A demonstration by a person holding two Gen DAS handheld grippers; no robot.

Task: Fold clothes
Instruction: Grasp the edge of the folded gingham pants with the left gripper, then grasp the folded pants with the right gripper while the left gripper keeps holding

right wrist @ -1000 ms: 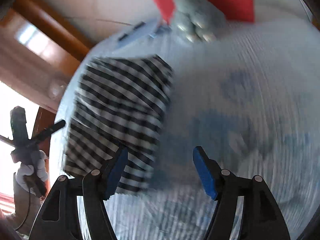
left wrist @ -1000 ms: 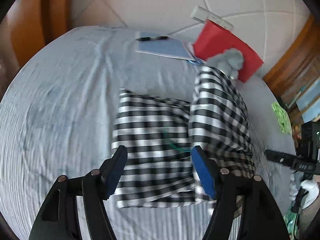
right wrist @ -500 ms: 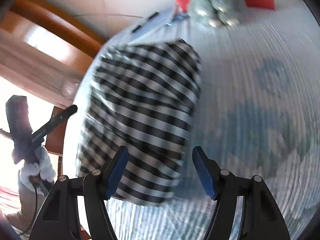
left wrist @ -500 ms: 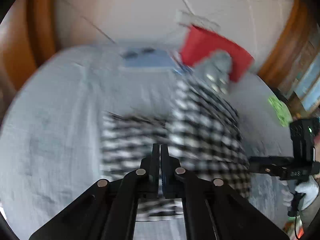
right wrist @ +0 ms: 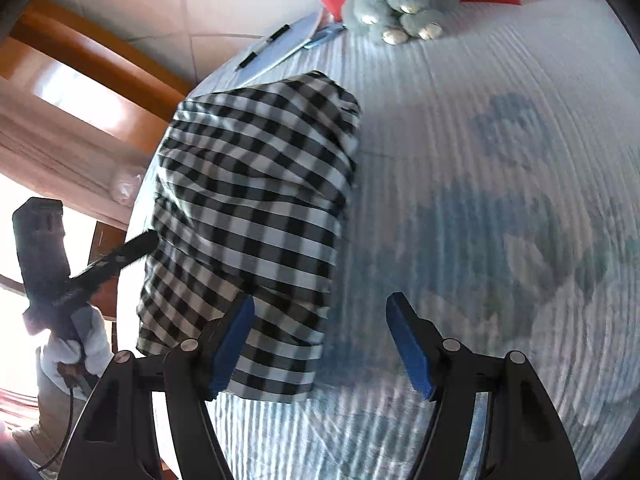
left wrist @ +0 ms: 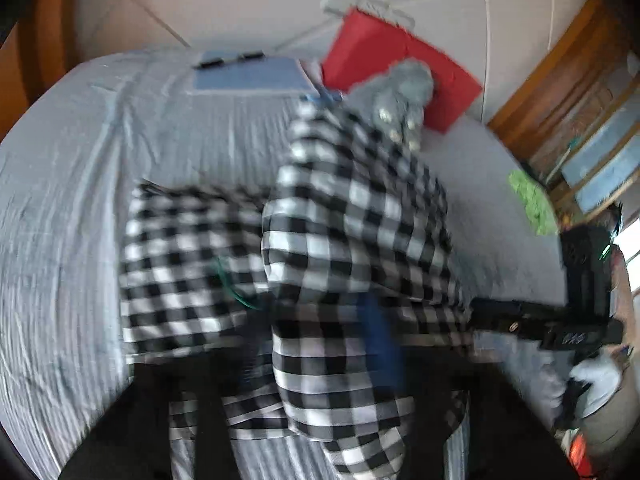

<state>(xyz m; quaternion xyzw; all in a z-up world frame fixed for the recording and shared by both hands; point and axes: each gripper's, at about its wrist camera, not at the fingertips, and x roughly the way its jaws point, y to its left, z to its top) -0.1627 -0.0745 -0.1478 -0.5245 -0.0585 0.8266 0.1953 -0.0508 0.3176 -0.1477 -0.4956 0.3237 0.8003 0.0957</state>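
Left gripper has its jaws pinched together on the checked cloth, which bunches up and drapes right over the fingers, so only a blurry blue pad pokes through and the rest of the jaws are mostly buried. Right gripper is spread wide with nothing in it; its left pad sits over the cloth's near right corner, while the other pad hangs above bare sheet. Both grippers tilt steeply down at the bed. The cloth lies towards the bed's left side in the right view, partly folded over itself. In the right view, a gloved hand holds the left gripper's handle off the bed's left edge. Far edge has a grey plush, a red folder and a notebook. Left view is smeared.
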